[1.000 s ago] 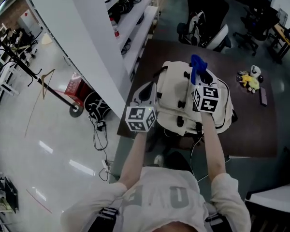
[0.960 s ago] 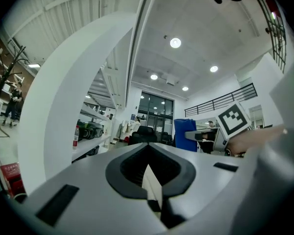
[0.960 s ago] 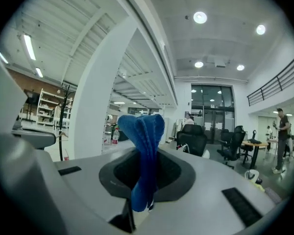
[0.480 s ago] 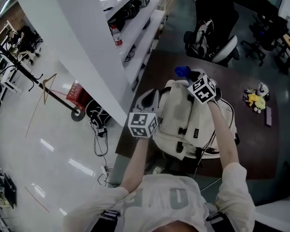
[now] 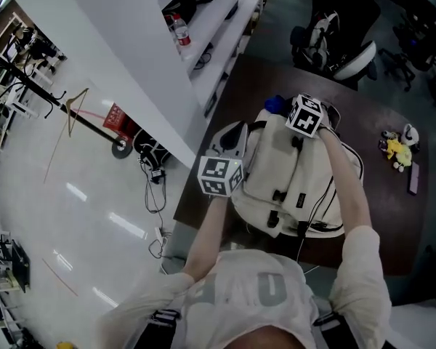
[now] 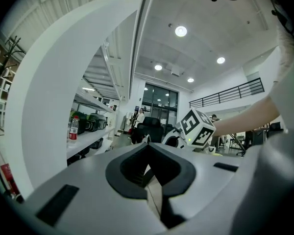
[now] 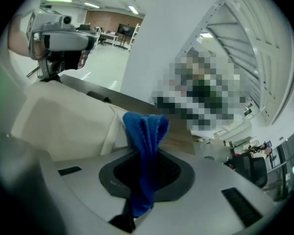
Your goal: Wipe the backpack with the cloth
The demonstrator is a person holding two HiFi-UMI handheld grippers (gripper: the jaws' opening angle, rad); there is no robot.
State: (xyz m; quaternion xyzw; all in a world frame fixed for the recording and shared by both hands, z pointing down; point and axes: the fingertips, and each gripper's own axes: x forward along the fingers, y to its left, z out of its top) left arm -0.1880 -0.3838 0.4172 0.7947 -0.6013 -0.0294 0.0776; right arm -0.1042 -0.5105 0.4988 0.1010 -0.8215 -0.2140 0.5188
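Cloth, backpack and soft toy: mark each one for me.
cloth (image 7: 146, 131): right gripper view, on the blue fold standing up past the jaws.
backpack (image 5: 267, 167): head view, on its cream front panel.
soft toy (image 5: 397, 150): head view, on its yellow body.

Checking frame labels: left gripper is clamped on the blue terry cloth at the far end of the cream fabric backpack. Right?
Wrong gripper. The right gripper view shows the right gripper clamped on the blue terry cloth, at the far end of the cream fabric backpack; the left gripper is shut on nothing.
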